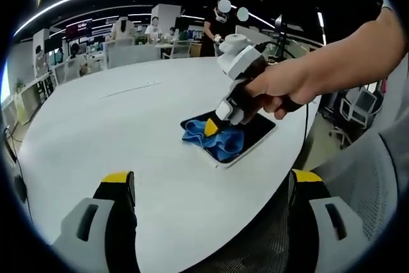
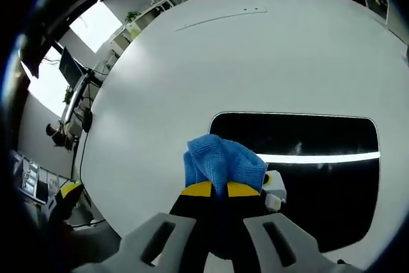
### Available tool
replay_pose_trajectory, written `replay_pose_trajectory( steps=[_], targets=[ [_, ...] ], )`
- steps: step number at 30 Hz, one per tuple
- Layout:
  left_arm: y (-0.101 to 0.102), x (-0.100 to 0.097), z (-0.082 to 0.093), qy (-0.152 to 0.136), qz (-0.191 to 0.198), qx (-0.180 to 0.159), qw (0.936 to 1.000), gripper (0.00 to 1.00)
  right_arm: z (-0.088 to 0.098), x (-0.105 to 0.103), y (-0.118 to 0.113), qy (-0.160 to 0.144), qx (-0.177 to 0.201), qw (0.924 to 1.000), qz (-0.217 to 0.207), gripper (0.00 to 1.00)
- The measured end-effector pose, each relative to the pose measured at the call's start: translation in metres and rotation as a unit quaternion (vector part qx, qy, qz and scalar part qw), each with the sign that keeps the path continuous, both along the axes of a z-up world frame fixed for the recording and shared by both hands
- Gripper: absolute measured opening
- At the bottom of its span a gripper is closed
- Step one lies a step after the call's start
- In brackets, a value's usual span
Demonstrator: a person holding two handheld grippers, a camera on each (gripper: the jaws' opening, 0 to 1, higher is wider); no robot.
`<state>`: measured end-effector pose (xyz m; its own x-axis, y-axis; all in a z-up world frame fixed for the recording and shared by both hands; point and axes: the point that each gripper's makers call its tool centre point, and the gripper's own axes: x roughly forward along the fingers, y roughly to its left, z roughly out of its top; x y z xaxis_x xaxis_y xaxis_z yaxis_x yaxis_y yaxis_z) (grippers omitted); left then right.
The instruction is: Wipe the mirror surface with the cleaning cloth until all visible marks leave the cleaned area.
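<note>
In the right gripper view, the right gripper [image 2: 213, 189] rises from the bottom centre of the frame with its yellow-tipped jaws drawn close together, pinching a bunched blue cleaning cloth [image 2: 222, 163] between them. The cloth sits just above the jaw tips and presses onto the near left corner of the mirror [image 2: 319, 177], a dark rounded rectangle lying flat on the white table [image 2: 192, 62] and stretching toward the right of the frame; a bright strip of reflected light crosses its glass. In the left gripper view, the left gripper [image 1: 211, 187] occupies the bottom of the frame, its two yellow-tipped jaws standing far apart with nothing between them, hovering over the near edge of the table [image 1: 115, 132]. Past them, right of centre, the mirror [image 1: 259, 131] lies near the table's right edge with the blue cloth [image 1: 214, 137] heaped on its left part. The right gripper [image 1: 211, 127] comes down onto the cloth from the upper right, held by a person's hand [image 1: 275, 91]. In the upper part of the frame, desks and several people [image 1: 214, 27] stand in the far office background.
</note>
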<state>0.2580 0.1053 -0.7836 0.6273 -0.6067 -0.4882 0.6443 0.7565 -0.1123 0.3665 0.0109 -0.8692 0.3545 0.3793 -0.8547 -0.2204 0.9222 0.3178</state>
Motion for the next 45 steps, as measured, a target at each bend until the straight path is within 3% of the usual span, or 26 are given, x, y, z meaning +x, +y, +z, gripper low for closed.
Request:
replay_pose_trajectory(
  steps=[9, 11, 22, 29, 45],
  targets=[
    [0.001, 0.001, 0.0, 0.003, 0.005, -0.009, 0.9999, 0.99, 0.001, 0.0, 0.0, -0.006, -0.001, 0.9999, 0.01, 0.0],
    [-0.001, 0.001, 0.004, 0.01, 0.011, -0.034, 0.9993, 0.99, 0.001, -0.001, -0.001, -0.008, -0.003, 0.9999, 0.013, 0.0],
    [-0.003, 0.001, 0.006, 0.003, 0.005, -0.036, 0.9993, 0.99, 0.001, -0.001, -0.022, -0.004, 0.001, 0.9999, 0.01, 0.0],
    [-0.001, 0.003, 0.006, -0.012, 0.005, -0.017, 0.9998, 0.99, -0.001, 0.001, -0.038, -0.005, -0.005, 0.9999, 0.007, 0.0],
    [0.002, 0.003, 0.002, -0.004, 0.009, -0.011, 0.9999, 0.99, 0.001, -0.001, -0.068, -0.003, -0.007, 1.0, -0.006, 0.0]
  ],
)
